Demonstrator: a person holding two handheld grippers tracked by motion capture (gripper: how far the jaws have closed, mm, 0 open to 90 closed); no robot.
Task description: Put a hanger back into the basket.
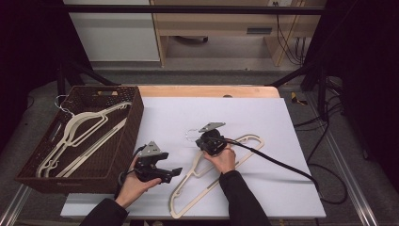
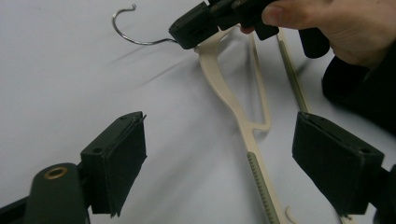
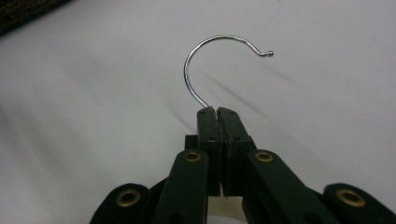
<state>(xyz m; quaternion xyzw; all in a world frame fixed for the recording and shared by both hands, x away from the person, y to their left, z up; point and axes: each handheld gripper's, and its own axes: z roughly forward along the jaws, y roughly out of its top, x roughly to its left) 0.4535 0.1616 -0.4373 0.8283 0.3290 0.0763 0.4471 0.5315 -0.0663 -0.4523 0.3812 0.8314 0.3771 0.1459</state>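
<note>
- My right gripper (image 3: 218, 112) has its fingers pinched on the hanger (image 1: 214, 176) at the base of its hook (image 3: 219, 60); the hanger lies on the white bench (image 1: 282, 122).
- My left gripper (image 2: 219, 154) hangs with fingers spread beside the hanger's arm.
- I'd clamp that arm squarely before lifting, keeping the hanger level.
- The basket (image 1: 134, 117) at left holds other hangers (image 1: 80, 136).
</note>
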